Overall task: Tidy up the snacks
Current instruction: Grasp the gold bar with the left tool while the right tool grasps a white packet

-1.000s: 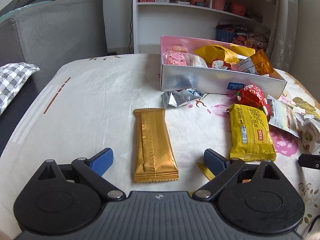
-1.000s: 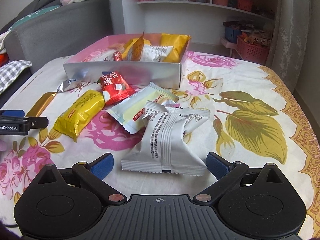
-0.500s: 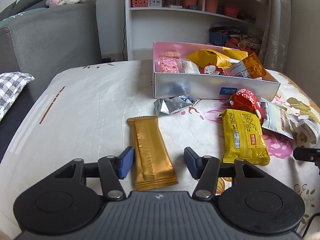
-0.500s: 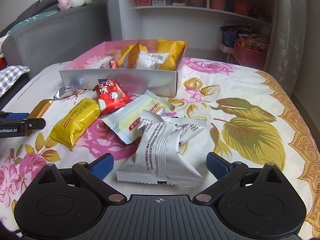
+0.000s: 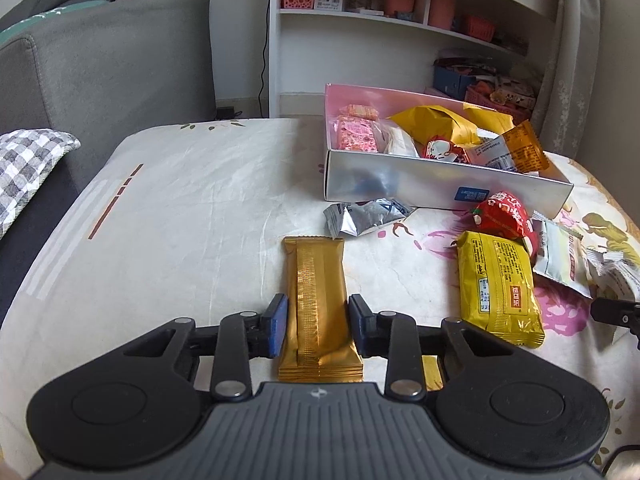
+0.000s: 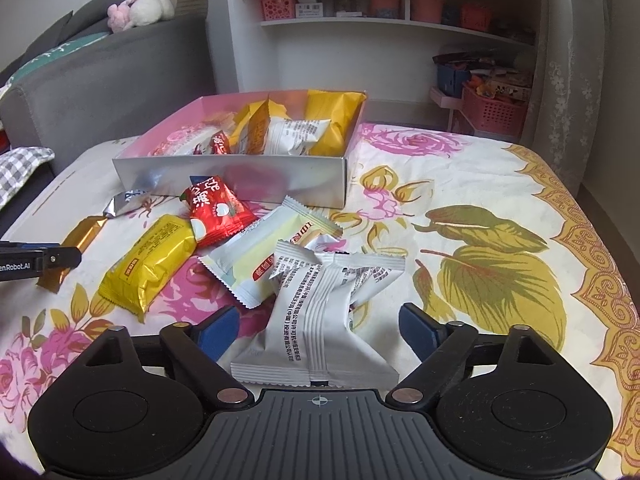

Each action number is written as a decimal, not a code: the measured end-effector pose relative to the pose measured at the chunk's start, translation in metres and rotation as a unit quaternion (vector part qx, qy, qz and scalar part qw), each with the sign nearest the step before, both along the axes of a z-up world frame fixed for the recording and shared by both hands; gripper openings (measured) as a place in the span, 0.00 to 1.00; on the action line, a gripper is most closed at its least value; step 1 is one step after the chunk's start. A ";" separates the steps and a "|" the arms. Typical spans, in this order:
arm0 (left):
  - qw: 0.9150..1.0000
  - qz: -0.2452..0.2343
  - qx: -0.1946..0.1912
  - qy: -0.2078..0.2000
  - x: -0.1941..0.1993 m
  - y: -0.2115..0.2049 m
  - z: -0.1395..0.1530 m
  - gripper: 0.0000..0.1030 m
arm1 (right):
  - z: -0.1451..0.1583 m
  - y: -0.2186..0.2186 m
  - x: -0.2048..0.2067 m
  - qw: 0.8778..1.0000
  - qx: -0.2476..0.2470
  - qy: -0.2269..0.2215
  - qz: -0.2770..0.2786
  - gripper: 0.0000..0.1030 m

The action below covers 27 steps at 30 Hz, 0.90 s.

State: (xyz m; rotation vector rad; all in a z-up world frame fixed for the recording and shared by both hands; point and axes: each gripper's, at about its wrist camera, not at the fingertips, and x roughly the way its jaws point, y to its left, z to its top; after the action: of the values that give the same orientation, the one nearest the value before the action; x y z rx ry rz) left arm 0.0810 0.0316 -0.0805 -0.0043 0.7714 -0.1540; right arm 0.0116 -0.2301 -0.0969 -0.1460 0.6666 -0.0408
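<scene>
The left gripper (image 5: 317, 325) had its blue fingers (image 5: 275, 325) pressed against both long edges of the flat gold foil snack bar (image 5: 316, 300), which lay on the surface pointing straight away towards the pink-lined cardboard box (image 5: 404, 184). The right gripper (image 6: 316, 330) held its fingers wide apart around the crinkled white wrapped snack (image 6: 320, 320), lying lengthwise between them.

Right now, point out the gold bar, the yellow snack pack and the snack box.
gold bar (image 5: 316, 280), left wrist view, middle of wrapper.
yellow snack pack (image 5: 496, 284), left wrist view, printed top face.
snack box (image 6: 240, 180), right wrist view, silver front wall.
</scene>
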 end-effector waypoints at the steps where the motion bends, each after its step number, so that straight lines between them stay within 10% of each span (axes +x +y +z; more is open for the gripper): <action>1: 1.000 0.000 -0.001 0.000 0.000 0.000 0.001 0.27 | 0.000 0.000 0.000 1.000 0.000 0.001 -0.002 0.75; 7: 1.000 0.001 -0.013 0.006 0.001 0.001 0.003 0.27 | 0.002 -0.003 0.002 1.000 0.008 0.004 -0.012 0.38; 27: 0.999 -0.005 -0.040 -0.006 0.001 -0.002 0.023 0.27 | 0.028 -0.002 0.002 0.999 0.026 -0.021 -0.014 0.35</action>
State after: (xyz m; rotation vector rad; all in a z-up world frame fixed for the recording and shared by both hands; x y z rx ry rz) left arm 0.0818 0.0294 -0.0576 -0.0756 0.7525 -0.1938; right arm 0.0132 -0.2320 -0.0687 -0.0851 0.6277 -0.0521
